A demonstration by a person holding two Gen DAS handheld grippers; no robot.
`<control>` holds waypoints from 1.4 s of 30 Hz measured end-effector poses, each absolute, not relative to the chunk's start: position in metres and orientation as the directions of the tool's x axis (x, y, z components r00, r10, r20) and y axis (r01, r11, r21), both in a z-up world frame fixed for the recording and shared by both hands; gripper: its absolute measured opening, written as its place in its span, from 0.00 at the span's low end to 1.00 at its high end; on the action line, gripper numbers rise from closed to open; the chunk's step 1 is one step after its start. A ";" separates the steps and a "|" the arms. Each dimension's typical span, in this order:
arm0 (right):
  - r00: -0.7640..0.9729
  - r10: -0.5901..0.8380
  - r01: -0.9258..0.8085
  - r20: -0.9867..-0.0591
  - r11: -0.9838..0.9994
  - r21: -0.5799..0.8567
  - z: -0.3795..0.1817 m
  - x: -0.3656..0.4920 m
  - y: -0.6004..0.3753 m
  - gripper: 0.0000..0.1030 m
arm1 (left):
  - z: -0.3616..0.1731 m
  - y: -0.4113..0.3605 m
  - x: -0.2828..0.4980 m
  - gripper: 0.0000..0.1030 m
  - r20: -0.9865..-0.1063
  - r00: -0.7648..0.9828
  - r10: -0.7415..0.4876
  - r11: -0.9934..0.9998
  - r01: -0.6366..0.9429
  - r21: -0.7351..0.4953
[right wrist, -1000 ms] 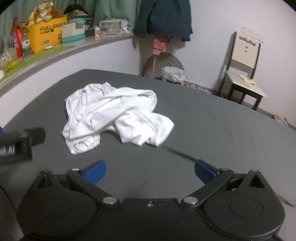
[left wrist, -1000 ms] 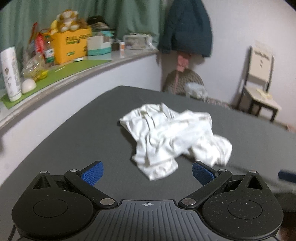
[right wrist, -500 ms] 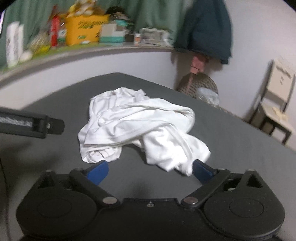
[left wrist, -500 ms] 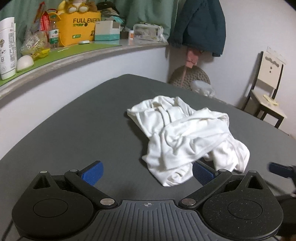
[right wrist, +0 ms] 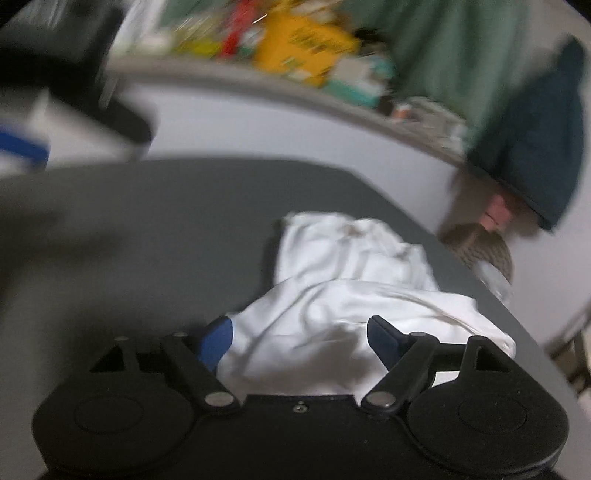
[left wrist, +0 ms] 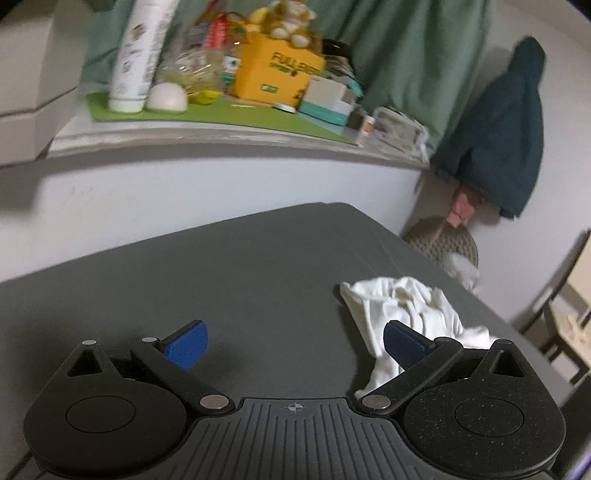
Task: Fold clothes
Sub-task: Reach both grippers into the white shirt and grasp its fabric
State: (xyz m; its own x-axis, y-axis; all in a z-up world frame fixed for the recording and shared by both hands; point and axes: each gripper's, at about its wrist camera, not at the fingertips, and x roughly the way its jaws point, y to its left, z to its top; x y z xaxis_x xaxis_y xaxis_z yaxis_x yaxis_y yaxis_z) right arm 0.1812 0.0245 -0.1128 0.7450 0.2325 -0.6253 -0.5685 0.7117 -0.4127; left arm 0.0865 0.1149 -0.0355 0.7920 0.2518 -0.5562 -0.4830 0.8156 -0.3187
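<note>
1. Right wrist view: the crumpled white garment lies on the grey desk, partly between the spread right tool fingers.
2. Left tool, also spread, sits over bare desk with the garment beside its right finger.
3. A yellow box on the shelf holds a plush toy.

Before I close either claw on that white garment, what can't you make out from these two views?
- White garment, left wrist view: its near part is hidden behind the left claw, which is open.
- Same garment, right wrist view: motion blur; whether the open right claw touches it is unclear; no hem, collar or sleeve can be told apart.
- Shelf items, right wrist view: blurred, labels unreadable.
</note>
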 end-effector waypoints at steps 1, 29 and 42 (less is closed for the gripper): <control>0.754 0.202 -0.560 -0.625 0.696 -0.449 -0.118 0.182 0.027 0.62 | -0.038 0.117 0.088 1.00 -0.560 0.791 0.248 0.803 -0.491 -0.337; 0.799 -0.215 0.129 -0.561 0.974 -0.189 -0.031 0.071 -0.285 0.38 | -0.056 0.038 0.127 1.00 -0.693 0.721 -0.004 0.918 -0.272 -0.288; 0.812 0.214 -0.397 -0.543 0.885 -0.244 -0.084 0.147 -0.063 0.54 | -0.054 0.071 0.112 1.00 -0.667 0.730 0.151 0.855 -0.435 -0.283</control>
State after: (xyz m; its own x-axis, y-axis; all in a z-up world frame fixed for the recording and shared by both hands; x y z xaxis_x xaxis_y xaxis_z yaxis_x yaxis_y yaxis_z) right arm 0.1469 -0.0626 -0.0836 0.8116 0.2143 -0.5435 -0.3968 0.8850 -0.2436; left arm 0.1117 0.0709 -0.0545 0.7297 0.1509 -0.6670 -0.4355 0.8545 -0.2831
